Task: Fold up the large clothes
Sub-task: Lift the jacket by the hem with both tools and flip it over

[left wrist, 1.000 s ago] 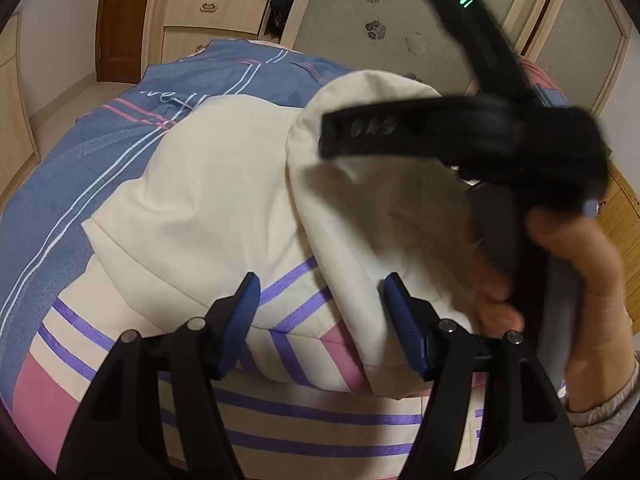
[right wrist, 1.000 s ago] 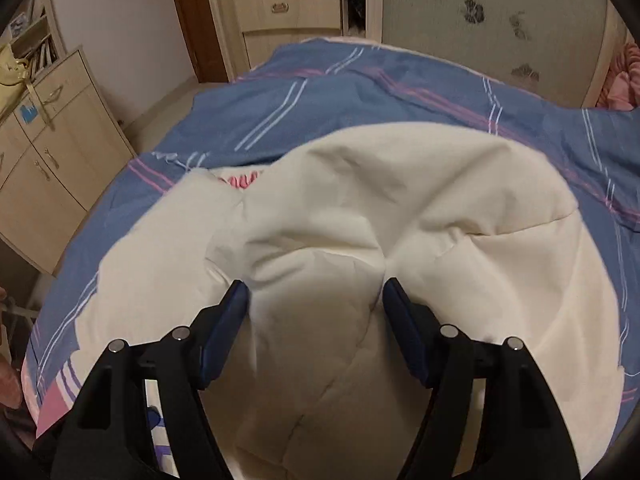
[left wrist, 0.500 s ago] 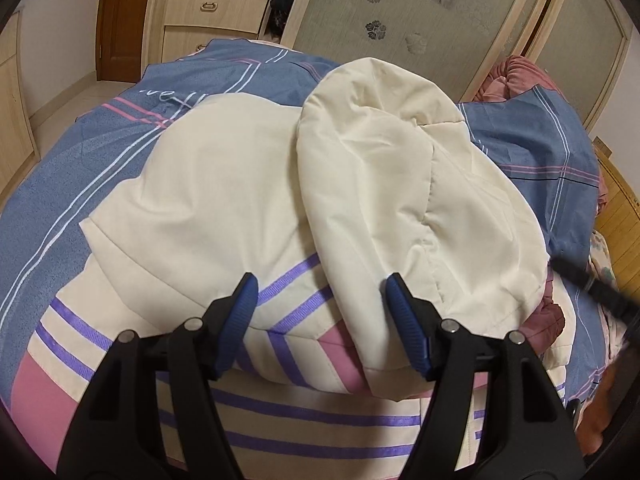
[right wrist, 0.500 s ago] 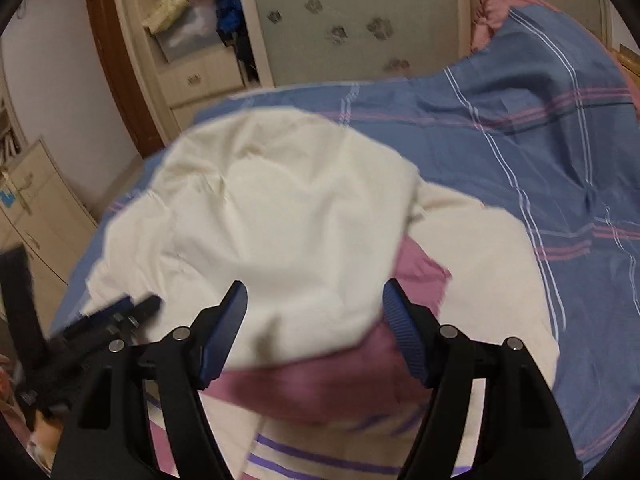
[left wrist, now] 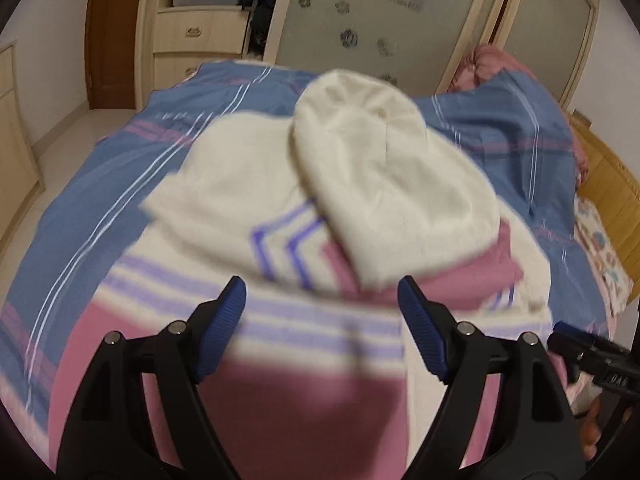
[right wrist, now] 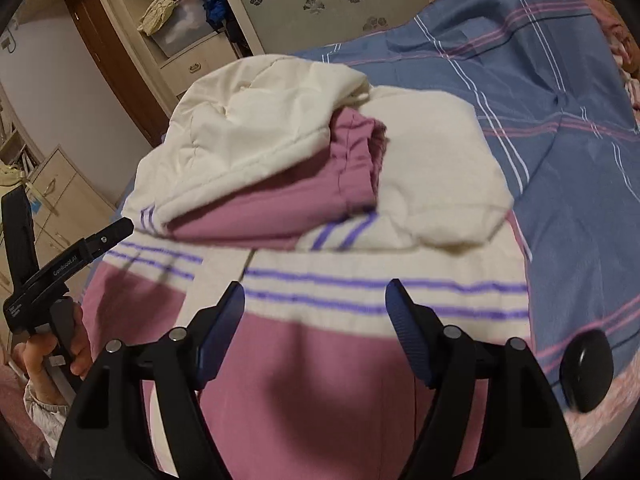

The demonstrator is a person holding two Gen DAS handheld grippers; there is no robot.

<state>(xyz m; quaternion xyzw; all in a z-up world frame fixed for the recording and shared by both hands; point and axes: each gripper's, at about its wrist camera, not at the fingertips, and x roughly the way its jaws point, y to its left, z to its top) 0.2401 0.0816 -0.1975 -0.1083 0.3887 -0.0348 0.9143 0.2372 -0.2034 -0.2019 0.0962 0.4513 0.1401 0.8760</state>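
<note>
A large cream and pink hooded garment with purple stripes point(left wrist: 304, 320) lies on the bed; it also shows in the right wrist view point(right wrist: 360, 288). Its cream hood point(left wrist: 384, 184) is folded down over the body, pink lining showing under it point(right wrist: 280, 208). Both cream sleeves are folded in across the chest. My left gripper point(left wrist: 322, 316) is open and empty above the pink lower part. My right gripper point(right wrist: 314, 312) is open and empty above the striped band. The left gripper also shows at the left edge of the right wrist view point(right wrist: 72, 260).
The garment lies on a blue striped bedspread point(right wrist: 560, 80). Wardrobe doors point(left wrist: 360, 12) and drawers point(left wrist: 196, 36) stand behind the bed. A wooden headboard point(left wrist: 612, 176) is on the right. A black round object point(right wrist: 586, 368) sits beside my right gripper.
My right gripper let go of the hood, which now lies folded over the body, and pulled back toward the hem. My left gripper also drew back from the garment.
</note>
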